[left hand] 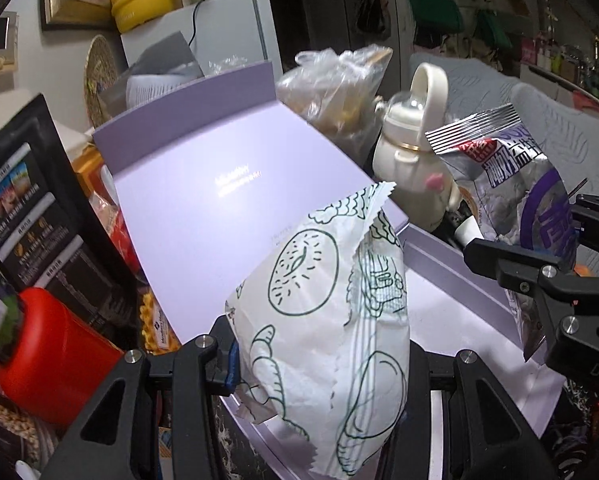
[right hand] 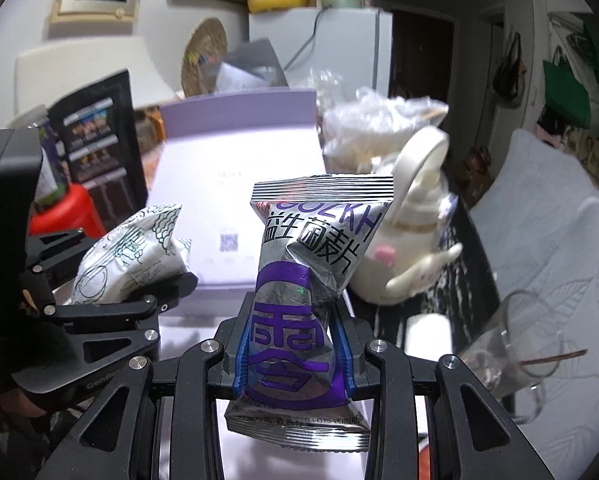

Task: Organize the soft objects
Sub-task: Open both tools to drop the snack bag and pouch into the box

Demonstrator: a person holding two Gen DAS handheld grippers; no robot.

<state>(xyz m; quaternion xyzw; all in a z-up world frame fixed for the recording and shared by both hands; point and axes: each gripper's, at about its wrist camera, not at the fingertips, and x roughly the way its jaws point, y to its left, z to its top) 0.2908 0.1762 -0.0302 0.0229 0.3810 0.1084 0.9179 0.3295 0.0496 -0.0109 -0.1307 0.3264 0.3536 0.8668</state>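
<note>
My left gripper (left hand: 319, 364) is shut on a white paper-wrapped bun packet (left hand: 323, 308) printed with green pastry drawings; it hangs over the open lilac box (left hand: 451, 304). The same packet (right hand: 127, 256) and the left gripper (right hand: 147, 280) show at the left of the right wrist view. My right gripper (right hand: 291, 364) is shut on a silver snack pouch (right hand: 299, 280) with purple lettering, held upright above the box floor (right hand: 187, 320). In the left wrist view that pouch (left hand: 515, 200) and the right gripper (left hand: 539, 276) sit at the right edge. The box lid (left hand: 219, 184) stands open behind.
A cream kettle-shaped bottle (right hand: 411, 240) and clear plastic bags (right hand: 371, 128) crowd the box's right side. A red canister (left hand: 55, 356) and a black printed pouch (left hand: 31, 204) stand to the left. A glass mug (right hand: 515, 352) sits at the right, near a white quilted cushion (right hand: 559, 248).
</note>
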